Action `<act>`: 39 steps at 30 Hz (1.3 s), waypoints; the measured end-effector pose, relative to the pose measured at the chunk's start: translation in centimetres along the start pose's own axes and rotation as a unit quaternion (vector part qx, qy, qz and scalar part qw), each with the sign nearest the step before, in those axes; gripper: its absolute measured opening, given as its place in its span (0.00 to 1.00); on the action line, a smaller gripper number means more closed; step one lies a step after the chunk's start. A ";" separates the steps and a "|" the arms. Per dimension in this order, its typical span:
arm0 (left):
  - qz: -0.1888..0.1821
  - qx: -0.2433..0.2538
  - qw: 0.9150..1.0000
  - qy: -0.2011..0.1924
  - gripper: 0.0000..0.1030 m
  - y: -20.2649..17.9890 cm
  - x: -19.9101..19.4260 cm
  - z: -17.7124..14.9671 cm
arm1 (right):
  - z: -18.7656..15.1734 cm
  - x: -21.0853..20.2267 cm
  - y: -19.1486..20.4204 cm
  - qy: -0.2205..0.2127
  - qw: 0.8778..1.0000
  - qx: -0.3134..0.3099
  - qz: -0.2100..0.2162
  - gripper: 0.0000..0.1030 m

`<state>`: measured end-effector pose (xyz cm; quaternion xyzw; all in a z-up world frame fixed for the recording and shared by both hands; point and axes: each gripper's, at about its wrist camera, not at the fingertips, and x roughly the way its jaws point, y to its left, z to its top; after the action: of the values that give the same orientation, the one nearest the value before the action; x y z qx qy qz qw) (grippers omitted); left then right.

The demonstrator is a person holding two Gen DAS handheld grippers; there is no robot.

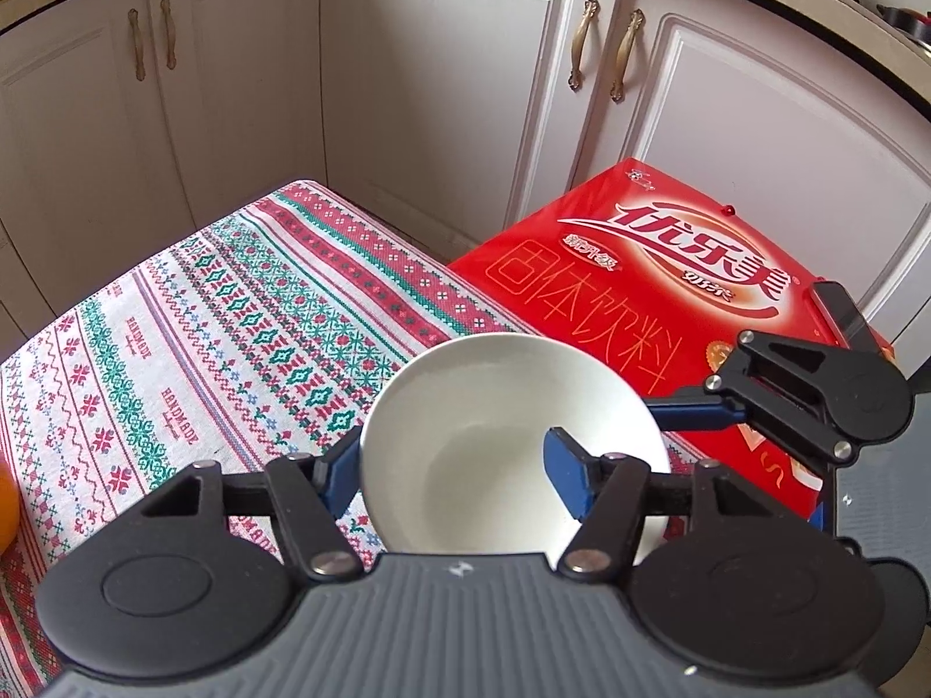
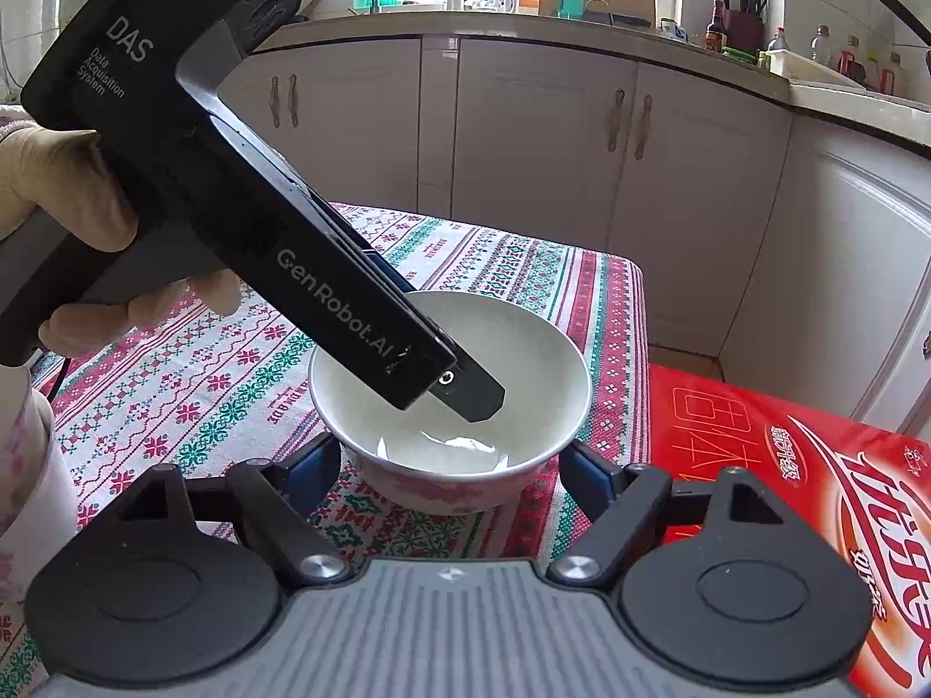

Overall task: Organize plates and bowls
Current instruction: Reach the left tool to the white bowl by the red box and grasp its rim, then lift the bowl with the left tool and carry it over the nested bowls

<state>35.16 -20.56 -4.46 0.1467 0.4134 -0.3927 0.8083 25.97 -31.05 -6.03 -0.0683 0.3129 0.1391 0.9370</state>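
A white bowl [image 1: 494, 407] with a pink flower pattern on its outside [image 2: 419, 488] stands on the patterned tablecloth [image 1: 203, 320]. My left gripper [image 1: 454, 471] is shut on the bowl's near wall. Its left finger [image 1: 343, 465] is outside the rim and its right finger [image 1: 567, 477] is inside. The right wrist view shows that inner finger [image 2: 471, 392] reaching down into the bowl [image 2: 523, 360]. My right gripper [image 2: 451, 465] clasps the bowl's lower body from both sides, its pads against the outer wall. One of its fingers [image 1: 686, 414] shows at the bowl's right rim.
A red printed carton [image 1: 669, 267] lies against the table's right side, lower than the cloth [image 2: 512, 267]. White cabinet doors [image 1: 436, 87] stand close behind. A gloved hand [image 2: 58, 192] holds the left gripper's handle. An orange thing [image 1: 6, 500] shows at the left edge.
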 end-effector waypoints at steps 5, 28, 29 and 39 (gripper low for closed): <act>0.000 0.004 1.000 -0.006 0.62 -0.5 -1.5 0.0 | 0.4 -1.4 0.5 -0.003 1.000 -0.002 0.004 0.83; 0.018 0.004 0.998 -0.062 0.62 -5.1 -12.3 -4.3 | 1.3 -11.0 5.9 -0.022 0.999 -0.023 0.035 0.83; 0.020 0.004 0.998 -0.065 0.63 -5.4 -12.7 -4.6 | 1.3 -11.3 6.2 -0.023 0.999 -0.025 0.036 0.83; 0.038 -0.016 0.996 -0.084 0.63 -5.5 -16.4 -8.0 | 1.3 -13.4 9.6 -0.027 0.997 -0.048 0.057 0.83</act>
<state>20.81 -11.19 3.97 0.1158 0.3448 -0.3657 0.8567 13.53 -24.54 2.76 -0.0912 0.2837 0.2093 0.9313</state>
